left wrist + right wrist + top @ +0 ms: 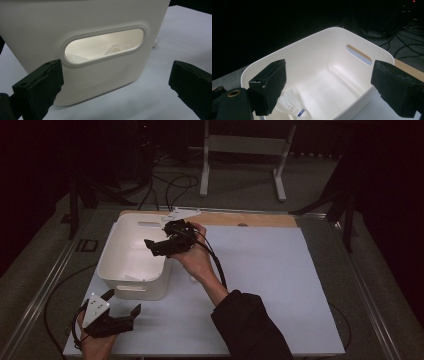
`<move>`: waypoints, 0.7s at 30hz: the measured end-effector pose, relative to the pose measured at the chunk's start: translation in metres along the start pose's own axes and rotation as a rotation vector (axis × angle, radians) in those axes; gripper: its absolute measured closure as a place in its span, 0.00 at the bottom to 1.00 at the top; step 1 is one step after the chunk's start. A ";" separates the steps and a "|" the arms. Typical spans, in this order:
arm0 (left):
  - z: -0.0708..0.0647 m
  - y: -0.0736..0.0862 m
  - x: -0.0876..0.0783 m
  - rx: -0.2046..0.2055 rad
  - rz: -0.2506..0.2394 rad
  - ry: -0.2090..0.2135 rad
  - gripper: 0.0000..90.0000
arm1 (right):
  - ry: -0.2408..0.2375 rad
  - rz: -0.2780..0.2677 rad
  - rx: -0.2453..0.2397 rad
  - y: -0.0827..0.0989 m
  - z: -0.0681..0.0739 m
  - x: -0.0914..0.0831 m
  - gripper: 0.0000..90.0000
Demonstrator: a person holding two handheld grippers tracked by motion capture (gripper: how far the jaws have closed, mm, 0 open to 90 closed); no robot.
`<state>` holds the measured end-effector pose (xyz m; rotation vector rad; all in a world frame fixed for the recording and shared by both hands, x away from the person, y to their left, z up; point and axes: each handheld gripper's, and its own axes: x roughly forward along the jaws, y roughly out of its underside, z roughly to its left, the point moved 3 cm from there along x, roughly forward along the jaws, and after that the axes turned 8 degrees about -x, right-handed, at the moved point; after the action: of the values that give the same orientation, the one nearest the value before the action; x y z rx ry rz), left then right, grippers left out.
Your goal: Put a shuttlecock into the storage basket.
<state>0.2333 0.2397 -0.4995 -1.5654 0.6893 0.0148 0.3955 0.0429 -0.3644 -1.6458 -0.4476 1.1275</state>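
White bin (132, 257) near bench's (280, 285) left edge, shuttlecock (292, 106) lying inside it, right claw (157, 245) spread wide and empty above bin's right rim, left claw (122, 315) wide, empty, just before bin's near wall, bench right of bin bare.

We see a bin (131, 257) of smooth white plastic with a soft satin sheen, its moulded handle slot (105, 46) rounded and seamless. Inside, at the right gripper view's 6 o'clock, lies a shuttlecock (292, 105) with a white plastic-looking skirt. The jaw pads look like matt black foam, rough and pitted. The mat (270, 285) is a flat, matt, pale sheet; at its 12 o'clock edge runs bare wood (260, 219).
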 end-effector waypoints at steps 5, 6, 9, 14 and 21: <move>0.000 0.000 0.000 0.000 -0.001 -0.001 0.00 | -0.008 0.006 -0.012 0.002 0.001 -0.002 0.13; 0.000 0.000 0.000 0.000 -0.001 -0.001 0.00 | -0.007 0.005 -0.009 0.002 0.001 -0.002 0.13; 0.000 0.000 0.000 0.000 0.000 -0.001 0.00 | -0.005 0.010 -0.013 0.004 -0.001 -0.003 0.13; 0.000 0.000 0.000 0.000 0.000 0.000 0.00 | -0.006 0.015 -0.009 0.007 -0.004 -0.006 0.11; 0.000 0.000 0.000 -0.001 0.000 0.000 0.00 | 0.001 0.030 -0.025 0.010 -0.005 -0.008 0.10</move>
<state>0.2333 0.2398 -0.4996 -1.5660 0.6891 0.0150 0.3934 0.0299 -0.3697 -1.6801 -0.4394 1.1469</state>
